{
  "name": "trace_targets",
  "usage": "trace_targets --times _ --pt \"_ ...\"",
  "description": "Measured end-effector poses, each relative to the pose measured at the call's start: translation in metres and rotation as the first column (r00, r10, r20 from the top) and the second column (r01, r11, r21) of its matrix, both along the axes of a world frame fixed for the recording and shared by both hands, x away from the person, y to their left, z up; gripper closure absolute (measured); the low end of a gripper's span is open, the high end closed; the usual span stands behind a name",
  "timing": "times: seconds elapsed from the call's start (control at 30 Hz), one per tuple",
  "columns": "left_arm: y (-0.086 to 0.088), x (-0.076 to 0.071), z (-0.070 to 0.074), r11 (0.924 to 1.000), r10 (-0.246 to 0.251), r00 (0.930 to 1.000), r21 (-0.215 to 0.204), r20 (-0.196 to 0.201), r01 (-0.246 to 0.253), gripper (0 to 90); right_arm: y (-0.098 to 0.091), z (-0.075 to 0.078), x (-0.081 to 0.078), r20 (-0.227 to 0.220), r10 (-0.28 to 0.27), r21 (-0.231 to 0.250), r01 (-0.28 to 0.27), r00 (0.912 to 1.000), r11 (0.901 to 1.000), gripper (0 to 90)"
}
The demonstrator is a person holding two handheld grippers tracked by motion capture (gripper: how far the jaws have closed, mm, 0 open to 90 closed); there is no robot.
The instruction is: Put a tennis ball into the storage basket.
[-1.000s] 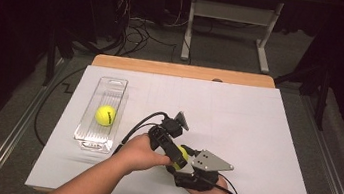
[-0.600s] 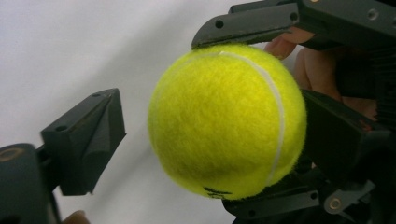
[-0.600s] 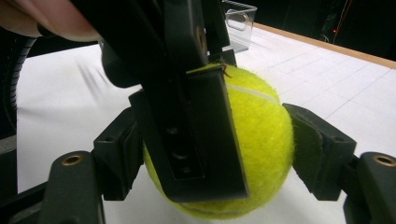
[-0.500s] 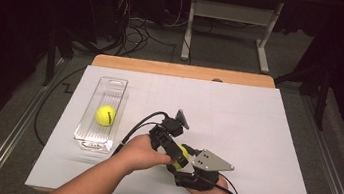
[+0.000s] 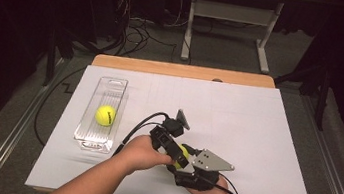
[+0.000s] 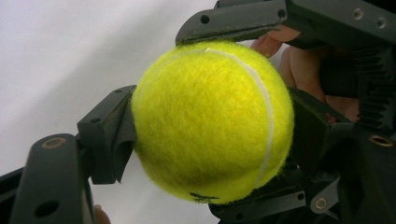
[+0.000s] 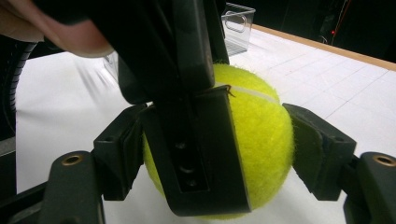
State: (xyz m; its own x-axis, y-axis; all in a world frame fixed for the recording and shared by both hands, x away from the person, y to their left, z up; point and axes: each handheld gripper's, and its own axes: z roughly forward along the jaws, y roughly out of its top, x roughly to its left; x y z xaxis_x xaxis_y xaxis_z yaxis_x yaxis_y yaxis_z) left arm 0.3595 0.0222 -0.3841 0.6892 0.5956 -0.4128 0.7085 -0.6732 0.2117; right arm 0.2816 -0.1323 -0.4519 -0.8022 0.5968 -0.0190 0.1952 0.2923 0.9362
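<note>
presently both grippers clamp one fuzzy yellow-green tennis ball point(image 6: 210, 121) near the front of the white sheet-covered table point(image 5: 265, 139): the left gripper point(image 6: 205, 135) presses it at its two sides, its jaws having just been closing onto it, and the right gripper point(image 7: 219, 154) pinches it crosswise. judged a hand-over in progress, with release by one gripper outstanding. left of this ball lies a clear plastic tray point(image 5: 85, 133) already holding a second tennis ball point(image 5: 105, 115). against the earlier frames, hands and tray sit unchanged; the left jaws stood wider then.
</note>
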Motion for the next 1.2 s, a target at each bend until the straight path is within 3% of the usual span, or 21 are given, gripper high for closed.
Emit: trace_targets --times 0.7,0.97,1.2 --pt "0.0007 -0.0007 0.0026 1.0 0.0 0.9999 0.006 0.013 0.0 26.9 0.0011 -0.0006 0.0002 0.017 0.011 0.008 -0.011 0.9998 0.9999 24.3" --pt "0.0007 -0.0005 0.0035 0.9999 0.008 0.9997 0.009 0.024 -0.008 26.9 0.0017 -0.0014 0.0003 0.014 0.002 0.005 -0.002 0.9999 1.0 15.0" --pt "0.0015 0.0005 0.003 0.9998 0.005 0.9995 0.018 0.03 -0.006 26.9 0.0025 -0.0024 0.0016 0.012 -0.022 0.019 0.021 0.9997 0.9996 0.8"
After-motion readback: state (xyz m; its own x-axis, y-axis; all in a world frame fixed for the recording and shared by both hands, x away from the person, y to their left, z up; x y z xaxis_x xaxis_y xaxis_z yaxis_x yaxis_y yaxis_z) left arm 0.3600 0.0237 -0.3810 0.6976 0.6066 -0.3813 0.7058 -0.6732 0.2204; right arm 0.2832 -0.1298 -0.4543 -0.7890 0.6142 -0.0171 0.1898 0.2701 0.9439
